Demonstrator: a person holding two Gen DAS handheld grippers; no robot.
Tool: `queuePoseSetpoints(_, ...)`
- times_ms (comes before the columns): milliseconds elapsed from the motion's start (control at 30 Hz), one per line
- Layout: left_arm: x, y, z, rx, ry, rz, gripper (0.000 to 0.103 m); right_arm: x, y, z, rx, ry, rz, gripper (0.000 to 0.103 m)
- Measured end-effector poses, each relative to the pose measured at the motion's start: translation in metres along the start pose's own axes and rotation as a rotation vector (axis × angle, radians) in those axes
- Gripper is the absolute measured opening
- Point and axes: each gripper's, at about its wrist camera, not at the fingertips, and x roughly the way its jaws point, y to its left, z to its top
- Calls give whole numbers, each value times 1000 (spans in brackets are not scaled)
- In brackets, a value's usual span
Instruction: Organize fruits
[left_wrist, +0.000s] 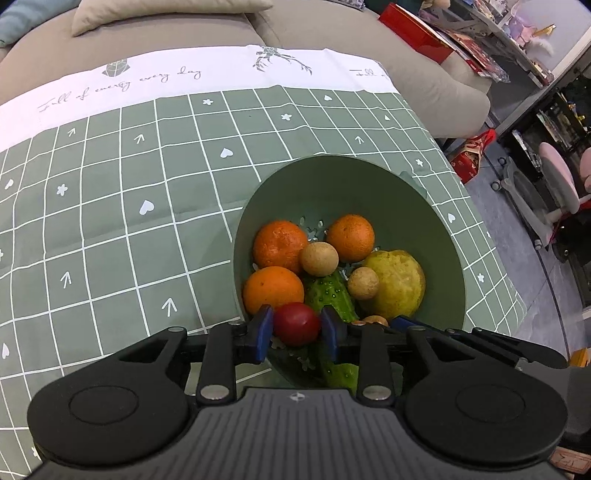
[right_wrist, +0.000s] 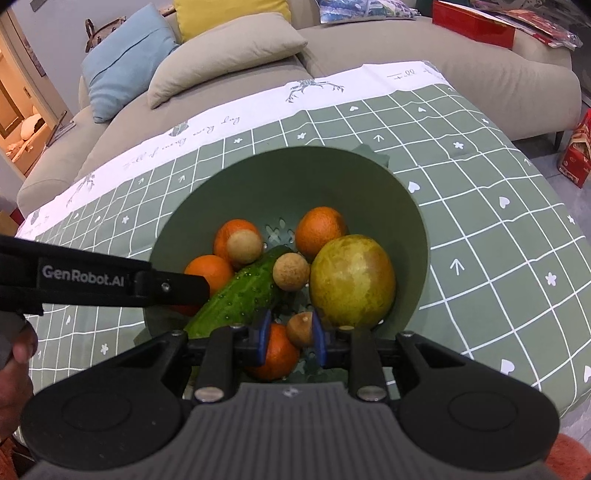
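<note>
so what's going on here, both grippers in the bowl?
Yes. A person holds both grippers over the green perforated plastic bowl on the green checked tablecloth. The left gripper has its blue pads around a small red round fruit. The right gripper brackets a small brown round fruit. Oranges, a bumpy green cucumber and a large yellow-green pear lie in the bowl.
</note>
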Motion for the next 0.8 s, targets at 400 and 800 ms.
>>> queuePoseSetpoints(400, -39, 2, -1, 4, -63, -79, 60, -15, -6, 2, 58, -51, 22, 42)
queuePoseSetpoints(800, -138, 13, -16, 100, -276, 14, 61, -100, 30, 33, -33, -201, 14, 66)
